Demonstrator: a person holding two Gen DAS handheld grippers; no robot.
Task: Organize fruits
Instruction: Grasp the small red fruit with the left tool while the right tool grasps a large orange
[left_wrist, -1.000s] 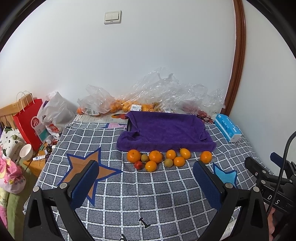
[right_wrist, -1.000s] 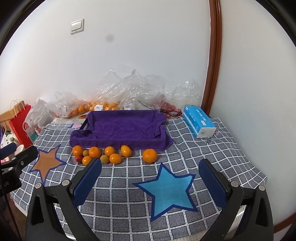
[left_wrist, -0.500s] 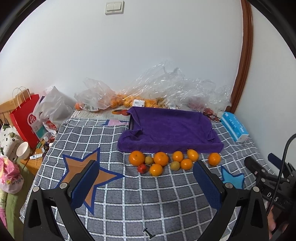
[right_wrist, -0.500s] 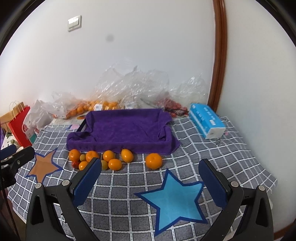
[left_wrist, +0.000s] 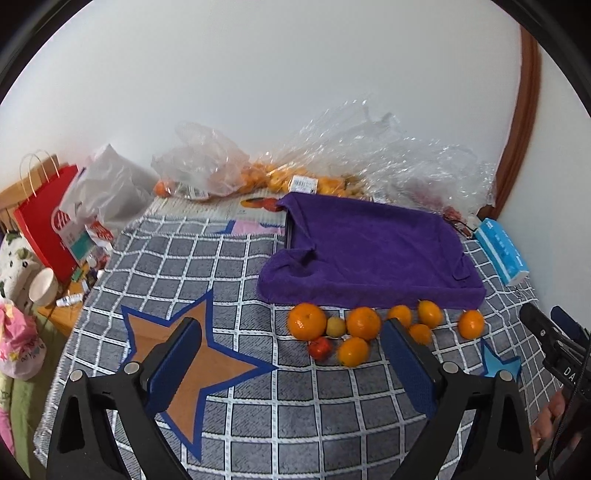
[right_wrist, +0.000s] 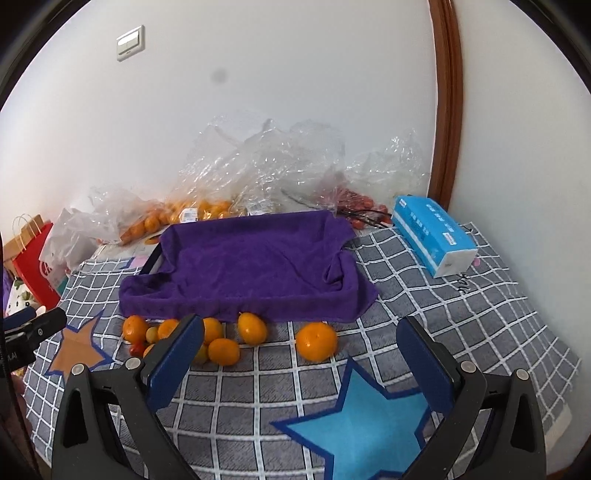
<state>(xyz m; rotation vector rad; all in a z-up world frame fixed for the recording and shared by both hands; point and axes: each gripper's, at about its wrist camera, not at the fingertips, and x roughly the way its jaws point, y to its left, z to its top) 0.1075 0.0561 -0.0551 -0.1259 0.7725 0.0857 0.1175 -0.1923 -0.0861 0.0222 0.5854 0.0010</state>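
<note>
Left gripper (left_wrist: 291, 345) and right gripper (right_wrist: 300, 343): jaws spread wide, nothing held. Lone orange (right_wrist: 317, 340) at twelve o'clock of the right gripper, apart from the cluster: probably light, round, prone to rolling, bruised by hard squeezing. Best taken across its widest girth, gently.

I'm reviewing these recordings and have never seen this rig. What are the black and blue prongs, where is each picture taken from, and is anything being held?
The prongs are two handheld grippers, each with a fisheye camera looking along its fingers. One view shows the left gripper, the other the right gripper. Both are open and hold nothing. On the checked cloth lie loose oranges, a small red fruit and a tray draped in a purple towel. Beyond are plastic bags of fruit and a blue tissue pack.
</note>
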